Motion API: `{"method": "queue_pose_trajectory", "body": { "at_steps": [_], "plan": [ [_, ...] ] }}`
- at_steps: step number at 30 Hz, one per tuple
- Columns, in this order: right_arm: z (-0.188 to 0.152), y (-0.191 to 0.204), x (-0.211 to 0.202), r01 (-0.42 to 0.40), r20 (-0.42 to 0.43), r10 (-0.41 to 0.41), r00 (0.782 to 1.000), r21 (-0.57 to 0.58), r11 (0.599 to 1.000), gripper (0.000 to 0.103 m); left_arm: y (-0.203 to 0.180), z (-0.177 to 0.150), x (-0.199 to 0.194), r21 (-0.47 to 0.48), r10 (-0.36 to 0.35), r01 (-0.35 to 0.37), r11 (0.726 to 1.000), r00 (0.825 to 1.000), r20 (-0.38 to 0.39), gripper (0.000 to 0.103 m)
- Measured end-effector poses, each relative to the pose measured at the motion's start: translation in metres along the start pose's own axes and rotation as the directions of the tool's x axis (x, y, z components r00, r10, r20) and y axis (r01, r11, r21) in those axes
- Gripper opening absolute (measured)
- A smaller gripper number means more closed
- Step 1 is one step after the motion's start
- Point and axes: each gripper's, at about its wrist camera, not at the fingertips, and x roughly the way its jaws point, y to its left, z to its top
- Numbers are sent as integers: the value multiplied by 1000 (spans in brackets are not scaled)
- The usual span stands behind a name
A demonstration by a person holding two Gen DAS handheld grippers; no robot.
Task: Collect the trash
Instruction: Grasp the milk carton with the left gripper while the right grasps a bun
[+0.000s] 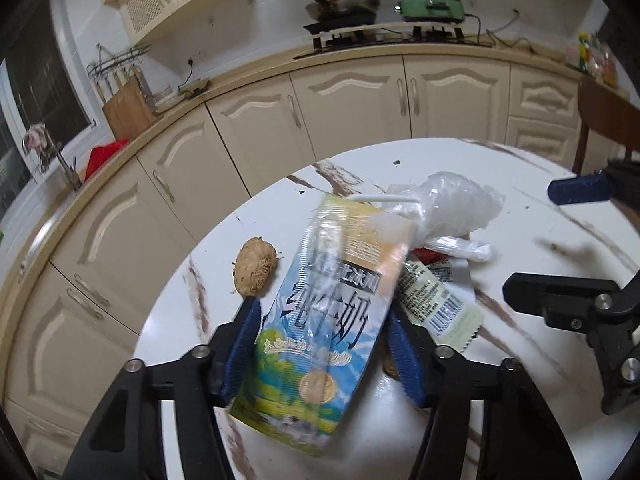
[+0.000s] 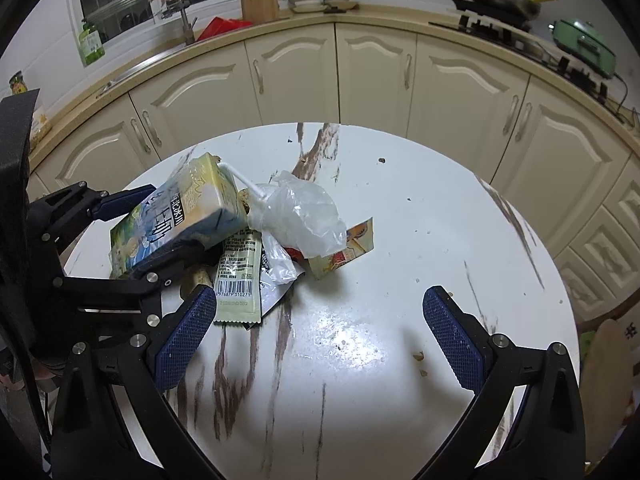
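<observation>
A blue, green and yellow milk carton [image 1: 328, 300] with a white straw [image 2: 244, 180] sits tilted between the blue pads of my left gripper [image 1: 323, 314], which is shut on its sides. In the right wrist view the carton [image 2: 188, 216] is raised at a slant over the trash pile, held by the left gripper [image 2: 168, 224]. Beside it lie a crumpled clear plastic bag [image 2: 304, 212], a pale barcode wrapper [image 2: 236, 276] and an orange wrapper [image 2: 352, 248]. My right gripper [image 2: 320, 332] hangs open over bare tabletop, with nothing between its fingers.
The round white marbled table [image 2: 360, 360] carries crumbs and a brown lump [image 1: 254, 266] left of the carton. Cream cabinets [image 2: 372, 80] curve behind the table, with a pan [image 1: 340, 2] and a green pot [image 1: 432, 4] on the stove. A wooden chair [image 1: 604, 120] stands at the right.
</observation>
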Motion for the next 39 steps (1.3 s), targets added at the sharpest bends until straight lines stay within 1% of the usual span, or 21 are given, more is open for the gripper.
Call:
{"method": "queue_pose_trajectory", "body": {
  "at_steps": [1, 3, 7, 9, 13, 17, 18, 20, 22, 23, 24, 28, 31, 34, 35, 36, 37, 38, 39],
  "plan": [
    [0, 0, -1, -3, 2, 3, 1000, 1, 1000, 103, 1, -2, 3, -11, -6, 6, 1000, 1000, -2, 49],
    [-1, 2, -2, -9, 4, 9, 1000, 2, 1000, 103, 3, -3, 2, -30, -2, 2, 1000, 1000, -7, 46],
    [-4, 6, -3, -22, 3, 22, 1000, 3, 1000, 103, 11, -11, 1, -102, -20, 19, 995, 1000, -7, 45],
    [-6, 11, -3, -29, 3, 29, 1000, 2, 1000, 103, 13, -14, -6, -132, -26, 26, 991, 1000, 3, 45],
    [-10, 19, -5, -60, 6, 60, 998, -6, 998, 103, 17, -21, -21, -196, -1, 6, 981, 1000, 22, 45],
    [-11, 30, -3, -99, 9, 100, 995, -29, 995, 103, 19, -34, -40, -265, 22, -17, 964, 1000, 15, 45],
    [-11, 34, -2, -109, 9, 110, 994, -38, 993, 101, 21, -38, -43, -285, 29, -25, 958, 1000, 10, 45],
    [-10, 44, 1, -125, 8, 126, 992, -71, 990, 96, 23, -48, -55, -324, 48, -45, 945, 999, 2, 45],
    [-8, 56, 4, -139, 6, 140, 990, -112, 984, 85, 28, -57, -65, -364, 73, -70, 929, 997, -7, 45],
    [-8, 60, 7, -144, 4, 145, 989, -127, 981, 83, 29, -62, -73, -376, 84, -80, 923, 996, -7, 45],
    [-7, 66, 11, -153, -2, 155, 988, -142, 978, 78, 32, -66, -77, -390, 91, -86, 917, 996, -7, 45],
    [-4, 77, 26, -166, -21, 164, 986, -155, 974, 69, 38, -78, -93, -421, 105, -100, 902, 994, -11, 45],
    [-3, 85, 39, -161, -38, 157, 987, -174, 971, 68, 43, -85, -98, -438, 103, -100, 893, 995, -16, 45],
    [-6, 95, 44, -98, -17, 96, 995, -228, 969, 68, 43, -88, -101, -453, 96, -92, 887, 995, -15, 45],
    [-7, 97, 44, -85, -13, 84, 996, -238, 968, 66, 42, -90, -103, -455, 94, -90, 886, 995, -14, 45],
    [-10, 99, 44, -72, -10, 71, 997, -252, 965, 53, 42, -90, -105, -456, 93, -89, 886, 996, -14, 45],
    [-12, 99, 45, -68, -15, 66, 998, -259, 963, 23, 41, -91, -107, -462, 93, -89, 882, 996, -15, 45],
    [-14, 99, 46, -69, -27, 64, 998, -257, 964, 24, 40, -91, -108, -465, 93, -88, 881, 996, -14, 45],
    [-15, 95, 45, -87, -27, 83, 996, -236, 968, 24, 39, -91, -109, -468, 92, -87, 879, 996, -13, 45]
  ]
}}
